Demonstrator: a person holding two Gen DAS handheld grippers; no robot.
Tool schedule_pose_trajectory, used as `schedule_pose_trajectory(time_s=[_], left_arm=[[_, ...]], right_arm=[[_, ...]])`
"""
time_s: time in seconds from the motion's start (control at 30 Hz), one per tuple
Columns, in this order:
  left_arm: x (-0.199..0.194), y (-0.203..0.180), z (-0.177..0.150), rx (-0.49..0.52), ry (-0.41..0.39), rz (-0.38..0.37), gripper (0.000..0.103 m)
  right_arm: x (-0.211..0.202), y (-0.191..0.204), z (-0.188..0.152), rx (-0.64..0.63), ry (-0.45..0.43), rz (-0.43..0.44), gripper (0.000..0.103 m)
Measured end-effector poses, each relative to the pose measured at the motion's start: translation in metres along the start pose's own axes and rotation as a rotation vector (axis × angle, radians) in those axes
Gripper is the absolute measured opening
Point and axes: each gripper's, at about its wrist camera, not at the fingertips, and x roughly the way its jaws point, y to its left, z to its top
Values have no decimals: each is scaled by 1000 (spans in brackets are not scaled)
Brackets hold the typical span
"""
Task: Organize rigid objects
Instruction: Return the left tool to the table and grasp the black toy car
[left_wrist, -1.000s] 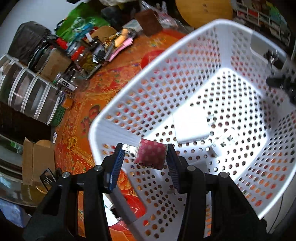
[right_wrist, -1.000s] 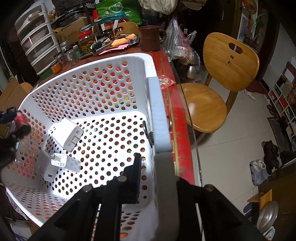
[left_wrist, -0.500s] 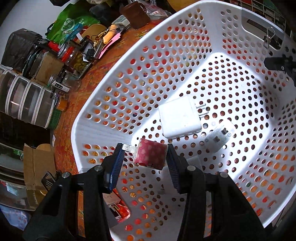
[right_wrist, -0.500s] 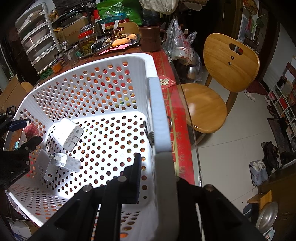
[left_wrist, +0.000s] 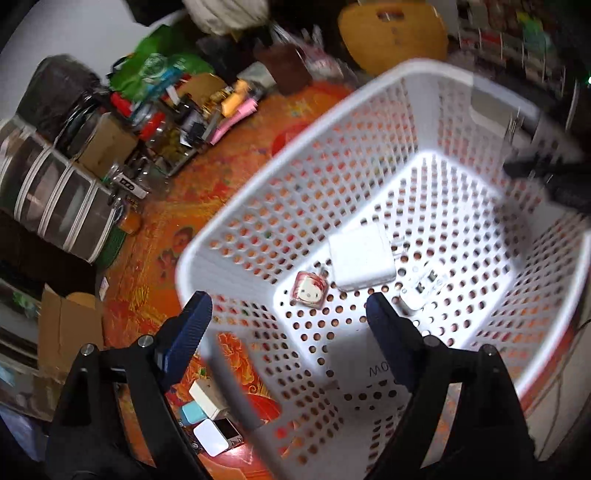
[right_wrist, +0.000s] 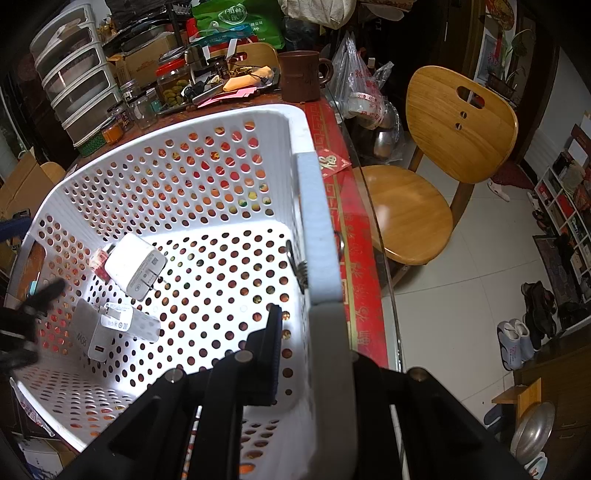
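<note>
A white perforated basket (left_wrist: 266, 206) stands on the red patterned table. On its floor lie a small pink charger with a cartoon face (left_wrist: 309, 290), a big white charger (left_wrist: 360, 258) and smaller white chargers (left_wrist: 421, 291). My left gripper (left_wrist: 288, 314) is open and empty above the basket's near corner. My right gripper (right_wrist: 314, 350) is shut on the basket's rim (right_wrist: 317, 236); the white chargers (right_wrist: 135, 266) and the pink one (right_wrist: 99, 263) show inside.
Several small chargers (left_wrist: 208, 417) lie on the table outside the basket's near corner. Jars, boxes and drawer units (right_wrist: 74, 77) crowd the table's far side, with a brown mug (right_wrist: 300, 75). A wooden chair (right_wrist: 436, 177) stands beside the table.
My left gripper opened and let go of the pink charger, which now lies on the basket floor beside the big white charger. The left gripper pulled back and up. The right gripper kept its hold.
</note>
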Motion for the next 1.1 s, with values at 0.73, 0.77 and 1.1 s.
schedule_pose_trajectory(time_s=[0.73,0.77,1.1], left_arm=[[44,207,-225,-553,78,2,95],[46,207,-231,-557,78,1,95],[72,197,-246,-607,90,-44,96]], right_arm=[[1,-3,1,12,3,7,14],[1,-4,1,13,4,8,14],[4,-14,2,69,28,67,14]])
